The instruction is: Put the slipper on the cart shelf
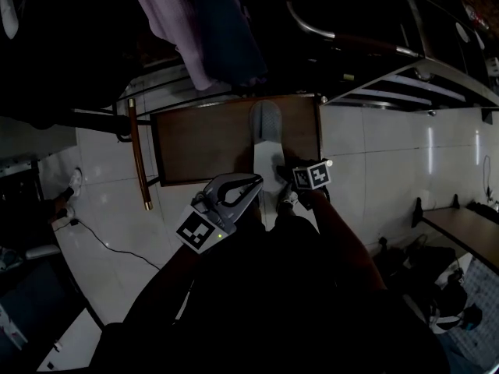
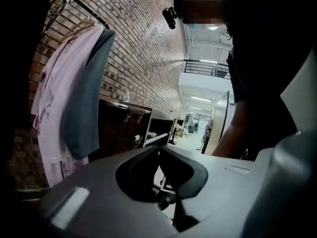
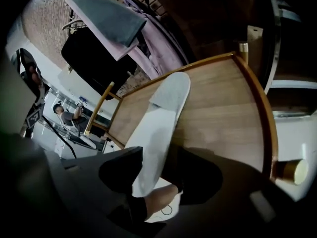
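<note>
— Where did the slipper (image 1: 265,142) lie?

— At the middle of the head view, flat on the wooden shelf (image 1: 203,142). Its long axis ran straight up the frame, with the toe toward the top. The heel end stuck out past the shelf's lower edge.

— And from the jaws?

— The right gripper (image 3: 156,175) sat at that heel. In its own view the slipper ran from between the jaws at lower centre up toward the upper middle, so the axis lined up with the gripper's reach.

— Was it clamped?

— It seemed not. The jaws stood apart with the heel between them, released rather than pinching.

— The left gripper (image 1: 251,184)?

— It was just left of the heel in the head view. Its jaws were closed together on nothing and pointed up toward the room, not at the shelf.

— Which was nearer, then?

— The right, by far, since the heel was already inside its jaws.

— What did the next move turn on?

— Probably that overhang. A withdrawal straight back along the slipper's axis, toward the bottom of the frame, should clear the heel without dragging it. A sideways pull risked sweeping the slipper off the edge.
</note>
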`<state>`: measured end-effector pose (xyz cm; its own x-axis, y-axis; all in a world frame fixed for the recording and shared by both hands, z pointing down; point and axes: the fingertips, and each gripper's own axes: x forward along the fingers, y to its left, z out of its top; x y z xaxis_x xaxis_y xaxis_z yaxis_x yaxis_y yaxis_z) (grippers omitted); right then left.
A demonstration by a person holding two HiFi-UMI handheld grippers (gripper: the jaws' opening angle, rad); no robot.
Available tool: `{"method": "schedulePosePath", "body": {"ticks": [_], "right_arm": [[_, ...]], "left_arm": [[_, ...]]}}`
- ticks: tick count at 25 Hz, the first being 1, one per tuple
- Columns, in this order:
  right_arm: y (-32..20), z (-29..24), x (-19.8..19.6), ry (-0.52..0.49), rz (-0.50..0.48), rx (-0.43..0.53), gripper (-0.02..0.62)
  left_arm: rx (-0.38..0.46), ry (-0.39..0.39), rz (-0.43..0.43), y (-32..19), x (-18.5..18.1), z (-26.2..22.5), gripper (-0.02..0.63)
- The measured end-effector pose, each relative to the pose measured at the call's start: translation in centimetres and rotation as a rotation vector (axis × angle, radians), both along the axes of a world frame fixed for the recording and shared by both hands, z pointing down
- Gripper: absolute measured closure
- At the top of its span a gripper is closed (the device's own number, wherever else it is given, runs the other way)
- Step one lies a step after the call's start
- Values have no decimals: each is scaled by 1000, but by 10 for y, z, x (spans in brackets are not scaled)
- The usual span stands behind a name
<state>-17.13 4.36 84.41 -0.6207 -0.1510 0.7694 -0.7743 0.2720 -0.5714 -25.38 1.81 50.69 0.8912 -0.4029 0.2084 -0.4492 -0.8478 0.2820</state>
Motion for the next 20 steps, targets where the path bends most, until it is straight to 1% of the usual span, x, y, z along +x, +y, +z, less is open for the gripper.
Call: {"method": "schedulePosePath", "body": {"ticks": [2, 7, 8, 9, 10, 12, 16, 20], "right_arm": [[3, 6, -3, -22, 7, -35, 385], [8, 10, -21, -138, 21, -125, 388], [8, 10, -25, -163, 27, -137, 398], [8, 9, -28, -192, 41, -152, 425], [8, 7, -30, -223, 62, -170, 465], [7, 2, -34, -284, 101, -194, 504], [5, -20, -33, -366, 128, -160, 527], [4, -54, -23, -405, 123, -86, 535]], "left_arm": [[-4, -11, -2, -1, -4, 3, 594], [-12, -24, -21, 1, -11, 8, 594], [-14, -29, -23, 1, -11, 9, 594], [-14, -31, -25, 2, -11, 9, 594], [-14, -33, -28, 2, -12, 9, 594], [-14, -34, -36, 4, -14, 9, 594], [-17, -40, -50, 8, -15, 10, 594], [-2, -29, -54, 8, -9, 2, 595]]}}
